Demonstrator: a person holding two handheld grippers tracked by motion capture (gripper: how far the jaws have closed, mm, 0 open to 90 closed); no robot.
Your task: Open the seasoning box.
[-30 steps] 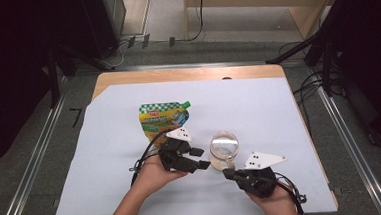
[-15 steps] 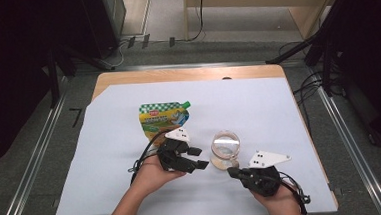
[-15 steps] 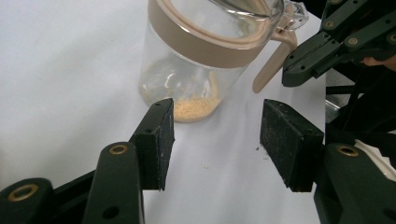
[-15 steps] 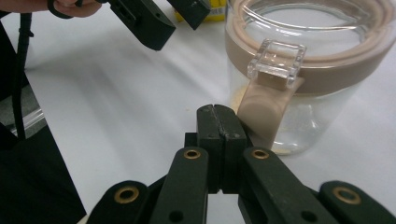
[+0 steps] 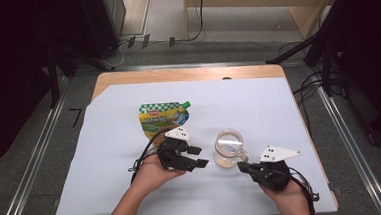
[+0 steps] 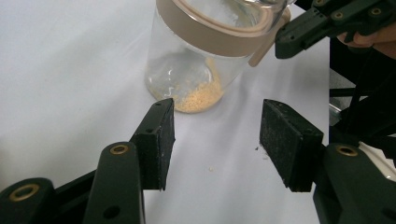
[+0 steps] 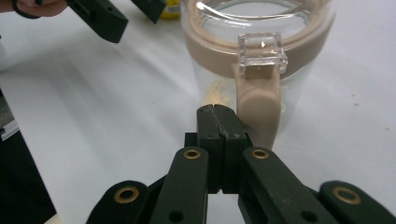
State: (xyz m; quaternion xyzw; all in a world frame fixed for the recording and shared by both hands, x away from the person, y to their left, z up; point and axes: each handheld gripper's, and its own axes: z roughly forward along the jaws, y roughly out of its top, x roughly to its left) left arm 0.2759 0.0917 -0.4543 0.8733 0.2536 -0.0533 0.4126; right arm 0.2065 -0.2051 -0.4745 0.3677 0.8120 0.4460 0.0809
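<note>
Clear jar (image 5: 228,148) with tan collar, upright at table centre on the white sheet (image 5: 108,192), a little yellow grain at its bottom. Left gripper (image 5: 197,157) at the jar's 9 o'clock, jaws parted and empty, placed to brace the wall. Right gripper (image 5: 242,166) at 5 o'clock, jaws pressed together on nothing, tip at the tan latch (image 7: 258,109), apparently to work it. Green pouch (image 5: 162,117) at 10 o'clock, set aside.

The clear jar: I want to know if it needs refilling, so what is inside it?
The clear jar holds a thin heap of yellowish grains on its bottom, banked to one side; the rest looks empty. The tan lid band hides the part of the wall just under the rim.
</note>
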